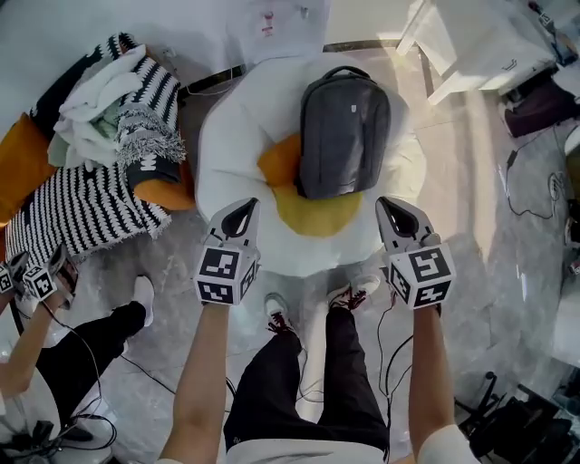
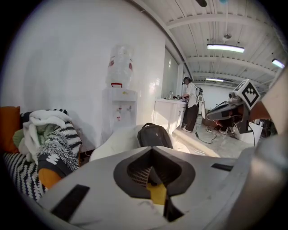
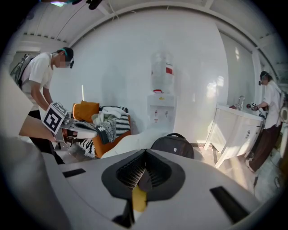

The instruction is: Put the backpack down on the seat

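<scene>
A dark grey backpack (image 1: 343,136) lies flat on the seat (image 1: 227,145), a white round cushion with a yellow centre like a fried egg. Its handle points to the far side. My left gripper (image 1: 241,214) hovers over the seat's near left edge, shut with nothing in it. Over the near right edge my right gripper (image 1: 397,214) is shut and empty too. Both stand a little short of the backpack, apart from it. The left gripper view shows the backpack (image 2: 154,134) beyond the closed jaws, and so does the right gripper view, backpack (image 3: 173,146).
An orange sofa with a striped blanket and piled clothes (image 1: 100,154) stands left of the seat. A water dispenser (image 1: 276,27) is behind it, a white cabinet (image 1: 480,45) at the far right. Another person (image 1: 63,353) with a gripper crouches at the lower left. Cables (image 1: 535,199) cross the floor.
</scene>
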